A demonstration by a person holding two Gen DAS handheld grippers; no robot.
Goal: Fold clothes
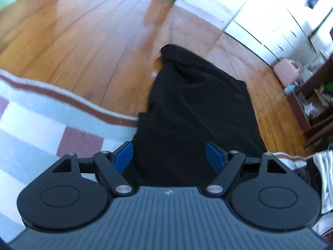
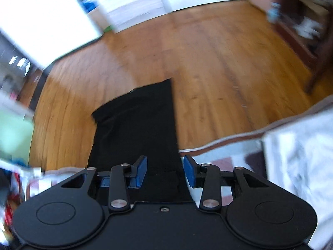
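Observation:
A black garment lies stretched out, partly on the wooden floor and partly on a striped rug. My left gripper is open, its blue pads wide apart over the garment's near end. In the right wrist view the same black garment runs away from me. My right gripper is open, its blue pads on either side of the garment's near hem. I cannot tell whether either gripper touches the cloth. Both views are blurred.
A dark wooden shelf with small items stands at the right. A pink object sits beside it. White cabinets line the far wall. A white cloth pile lies on the rug at the right.

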